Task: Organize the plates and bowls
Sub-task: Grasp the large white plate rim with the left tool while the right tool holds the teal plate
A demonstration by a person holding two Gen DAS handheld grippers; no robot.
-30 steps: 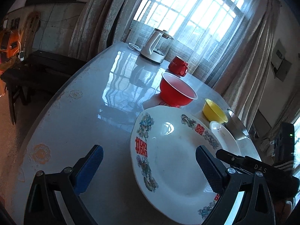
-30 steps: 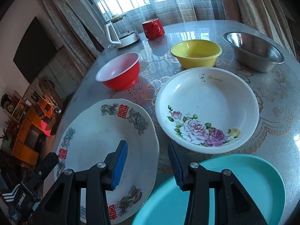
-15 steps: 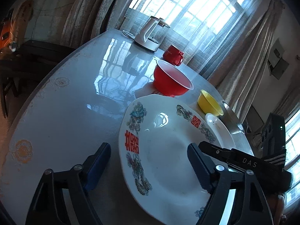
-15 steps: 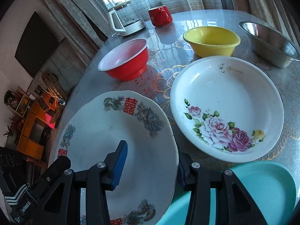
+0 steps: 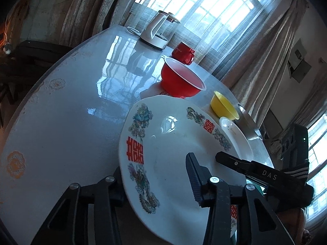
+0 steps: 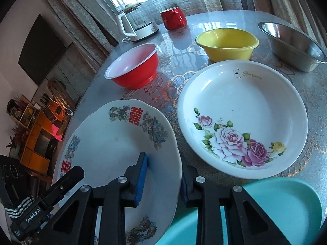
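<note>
Spreading across both fisheye views, a round glossy table (image 6: 204, 30) carries everything, ordered below from largest to smallest. At 6 o'clock in the right wrist view lies the dragon plate (image 6: 114, 149), white with red double-happiness characters; its near edge looks lifted off the table, tilted. Both grippers straddle its rim. The left gripper (image 5: 157, 175) has one finger under the plate's outer edge and the other on its inner face, apparently clamped on it. The right gripper (image 6: 163, 175) has its blue-padded finger over the plate's face and the other finger outside the rim, the jaws close around that edge; whether the pads actually press the plate I cannot tell. At 3 o'clock from the dragon plate sits the rose plate (image 6: 243, 118), flat, just beside it. At 5 o'clock a teal plate (image 6: 276, 210) fills the corner, partly beneath the right gripper. At 2 o'clock stands a steel bowl (image 6: 292, 45). At 12 o'clock sits the yellow bowl (image 6: 226, 43), close behind the rose plate, and at 11 o'clock the red bowl (image 6: 133, 67), white inside. Behind them, near the curtained window, stand a white kettle (image 6: 137, 27) and a red mug (image 6: 173, 18).
</note>
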